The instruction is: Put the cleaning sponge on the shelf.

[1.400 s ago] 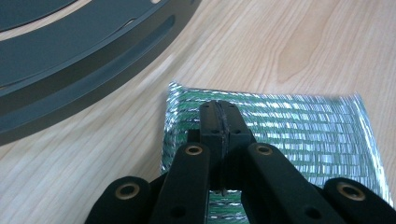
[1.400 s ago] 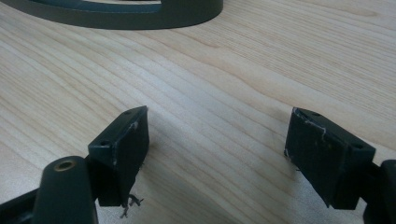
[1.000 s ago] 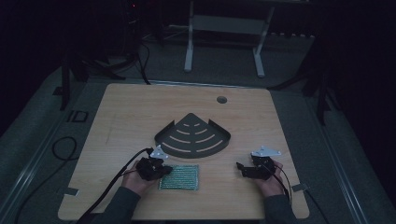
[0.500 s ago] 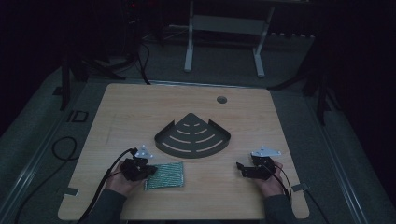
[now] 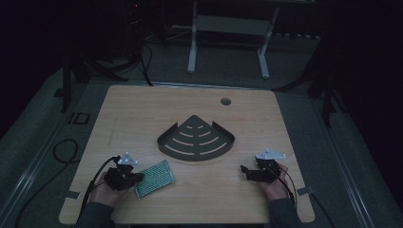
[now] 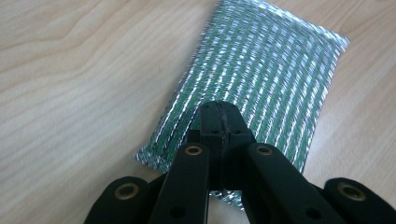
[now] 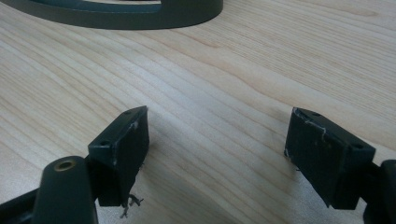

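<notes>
— From above, what's going on? I see the left tool (image 5: pixel 124 176) at about seven o'clock on the table (image 5: pixel 142 109).

— It has the green scouring pad (image 5: pixel 154 178) by its near edge, and the pad lies flat on the wood just to the right of that hand. The dark corner rack (image 5: pixel 196 141) sits at the middle of the table, toward one o'clock from the pad and apart from it. The right tool (image 5: pixel 252 172) rests at five o'clock, nothing in it.

— And the left tool's own camera?

— The jaws are pressed together on the pad's (image 6: pixel 275 79) near edge, pinching it. The rest of the pad runs away toward twelve o'clock, flat on the wood.

— The right one's?

— Jaws spread wide over bare wood, the rack's rim (image 7: pixel 140 14) up at eleven o'clock.

— So which step is this?

— I'd say the pad is gripped and being carried. Next it needs a lift, then a move toward the rack, keeping the pinch firm.
</notes>
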### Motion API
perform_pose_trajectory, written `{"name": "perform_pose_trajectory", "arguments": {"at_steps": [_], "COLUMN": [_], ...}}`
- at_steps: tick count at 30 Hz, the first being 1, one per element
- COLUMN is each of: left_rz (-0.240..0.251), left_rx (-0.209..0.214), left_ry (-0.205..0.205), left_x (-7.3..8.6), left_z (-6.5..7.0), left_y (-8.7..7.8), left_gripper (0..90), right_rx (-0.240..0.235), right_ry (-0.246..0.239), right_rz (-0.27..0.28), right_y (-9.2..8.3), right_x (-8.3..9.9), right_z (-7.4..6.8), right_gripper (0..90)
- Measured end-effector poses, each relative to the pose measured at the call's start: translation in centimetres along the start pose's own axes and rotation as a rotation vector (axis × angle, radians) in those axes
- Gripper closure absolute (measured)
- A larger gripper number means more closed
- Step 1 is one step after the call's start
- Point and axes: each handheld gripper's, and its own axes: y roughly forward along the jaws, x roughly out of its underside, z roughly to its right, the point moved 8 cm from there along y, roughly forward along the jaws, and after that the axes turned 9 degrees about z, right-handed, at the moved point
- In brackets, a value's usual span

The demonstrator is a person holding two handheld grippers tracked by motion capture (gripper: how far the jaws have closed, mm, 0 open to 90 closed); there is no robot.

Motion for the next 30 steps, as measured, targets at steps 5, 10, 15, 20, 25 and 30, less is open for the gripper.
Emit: {"name": "perform_pose_trajectory", "arguments": {"at_steps": [5, 10, 15, 20, 25, 30], "left_rz": [-0.008, -0.005, 0.003, 0.022, 0.025, 0.015], "left_rx": [0.022, 0.014, -0.002, -0.016, -0.030, -0.038], "left_ry": [-0.012, -0.012, -0.020, -0.030, -0.039, -0.067], "left_x": [0.4, 0.1, -0.5, -1.4, -2.1, -2.6], "left_z": [0.9, 1.1, 0.7, 0.2, -0.1, -0.5], "left_y": [-0.4, -0.3, -0.4, -0.7, -0.7, -0.5], "left_gripper": [89.7, 88.5, 86.7, 80.1, 77.4, 75.3], "right_rx": [0.000, 0.000, 0.000, 0.000, 0.000, 0.000], "right_ry": [0.000, 0.001, 0.002, 0.002, 0.002, 0.002], "right_rz": [0.000, 0.000, 0.000, 0.000, -0.001, 0.000], "right_y": [0.0, 0.0, 0.0, 0.0, 0.0, 0.0], "right_x": [0.0, 0.0, 0.0, 0.0, 0.0, 0.0], "right_z": [0.0, 0.0, 0.0, 0.0, 0.0, 0.0], "right_gripper": [21.0, 21.0, 21.0, 21.0, 21.0, 21.0]}}
